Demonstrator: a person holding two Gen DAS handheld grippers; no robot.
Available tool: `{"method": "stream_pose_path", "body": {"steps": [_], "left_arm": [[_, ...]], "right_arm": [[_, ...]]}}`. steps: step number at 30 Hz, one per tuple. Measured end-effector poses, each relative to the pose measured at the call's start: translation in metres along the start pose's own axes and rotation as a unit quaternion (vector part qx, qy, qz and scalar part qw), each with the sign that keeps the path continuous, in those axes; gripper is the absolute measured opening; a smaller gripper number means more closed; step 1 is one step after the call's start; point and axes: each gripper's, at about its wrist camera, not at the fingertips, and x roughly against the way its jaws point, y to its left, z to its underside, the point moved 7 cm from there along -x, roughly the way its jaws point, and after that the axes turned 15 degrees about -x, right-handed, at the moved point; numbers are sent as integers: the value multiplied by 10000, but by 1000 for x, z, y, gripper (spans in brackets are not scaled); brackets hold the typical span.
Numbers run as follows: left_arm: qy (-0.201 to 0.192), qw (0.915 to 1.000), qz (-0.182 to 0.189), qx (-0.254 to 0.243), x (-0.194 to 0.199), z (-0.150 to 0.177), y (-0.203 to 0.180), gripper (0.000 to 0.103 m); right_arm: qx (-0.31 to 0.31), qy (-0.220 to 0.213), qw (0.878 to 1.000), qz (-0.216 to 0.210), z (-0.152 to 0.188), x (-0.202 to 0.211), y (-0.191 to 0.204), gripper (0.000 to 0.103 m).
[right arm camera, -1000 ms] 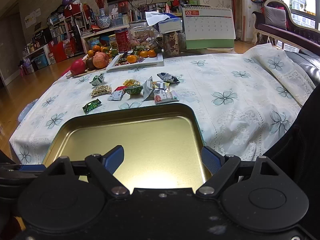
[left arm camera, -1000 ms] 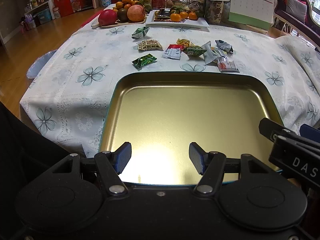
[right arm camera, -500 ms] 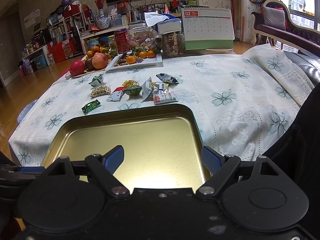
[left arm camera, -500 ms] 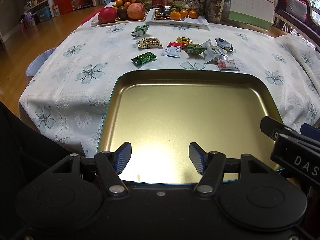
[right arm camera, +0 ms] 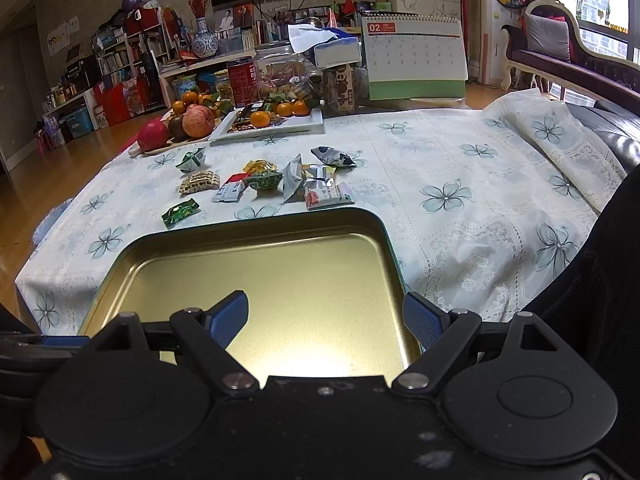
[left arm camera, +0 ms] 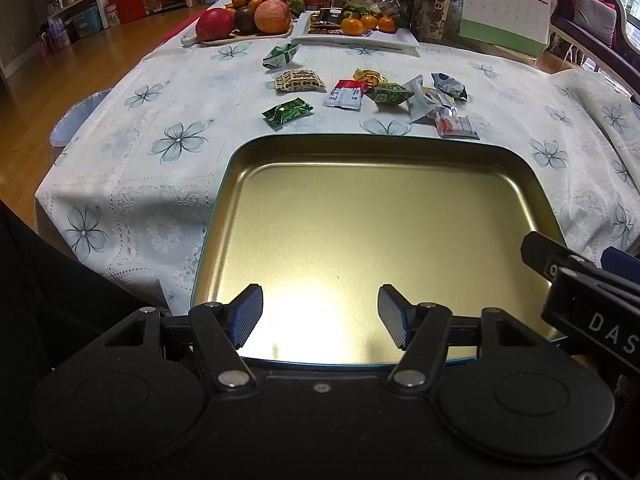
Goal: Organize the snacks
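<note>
One gold tin tray (left arm camera: 376, 160) sits on the counter; about nine wrapped snacks (left arm camera: 348, 94) lie just beyond its far rim. Both the left gripper (left arm camera: 320, 312) and right gripper (right arm camera: 325, 316) hang over the tray, jaws spread and holding nothing. Compared with a second ago, the left view has tilted up slightly.

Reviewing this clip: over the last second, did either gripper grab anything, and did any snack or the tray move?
Nothing was taken hold of or let go. The left gripper and right gripper stay open over the empty gold tray; the left view only drifts slightly. The snack packets, such as the green one, lie where they were on the tablecloth.
</note>
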Motion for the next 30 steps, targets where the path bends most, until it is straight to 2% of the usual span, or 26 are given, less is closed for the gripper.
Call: {"method": "stream_pose_path", "body": {"steps": [13,17,20,30], "left_arm": [[203,9998,-14,91,-5,3,2,65],[287,9994,-170,-44,-4,4,1,65],[318,9993,-155,-134,-2,1,0,65],[696,9975,59,-140,-8,-14,1,65]], "right_arm": [[43,197,9998,54,4,-7,1,89],[48,293,9995,137,5,-8,1,89],[36,368,9991,203,3,-8,0,88],[203,1008,9942,325,-19,-25,10,88]]}}
